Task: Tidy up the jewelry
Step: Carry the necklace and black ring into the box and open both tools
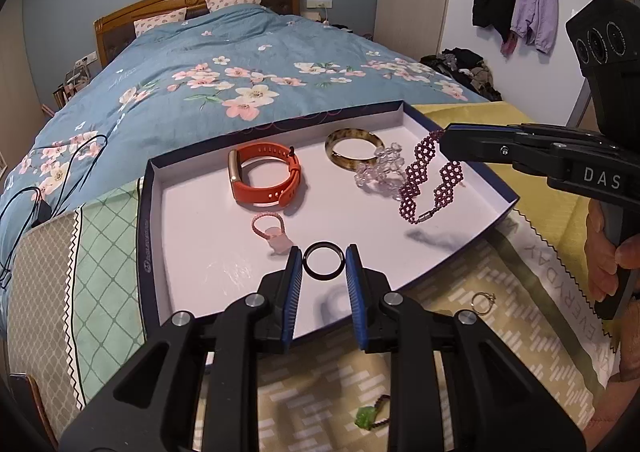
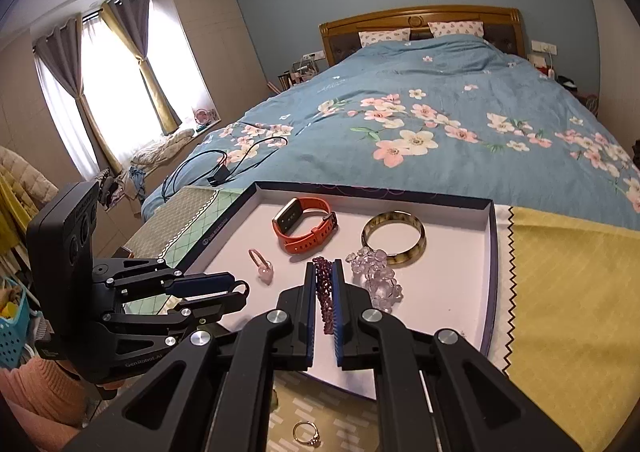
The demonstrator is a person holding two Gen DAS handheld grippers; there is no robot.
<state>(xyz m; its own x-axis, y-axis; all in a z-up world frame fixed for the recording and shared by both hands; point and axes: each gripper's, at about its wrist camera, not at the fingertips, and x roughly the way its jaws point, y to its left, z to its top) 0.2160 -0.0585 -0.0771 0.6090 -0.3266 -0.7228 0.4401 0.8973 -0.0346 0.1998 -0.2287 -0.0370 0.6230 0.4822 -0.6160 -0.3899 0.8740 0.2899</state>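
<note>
Holding a black ring [image 1: 323, 261] between part-open pads, the left tool [image 1: 323, 266] is hovering over the tray [image 1: 149, 212]; the right tool [image 2: 323, 294] is clamping the purple beaded bracelet [image 1: 430, 176] for placing.

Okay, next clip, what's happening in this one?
A person is sorting jewelry into a shallow white tray at the foot of a bed. The left tongs hold a black ring over the tray's near edge. The right tongs are shut on a purple beaded bracelet, dangling above the tray. An orange watch, a bangle, a clear bead bracelet and a pink ring already lie inside; a gold ring remains outside.
</note>
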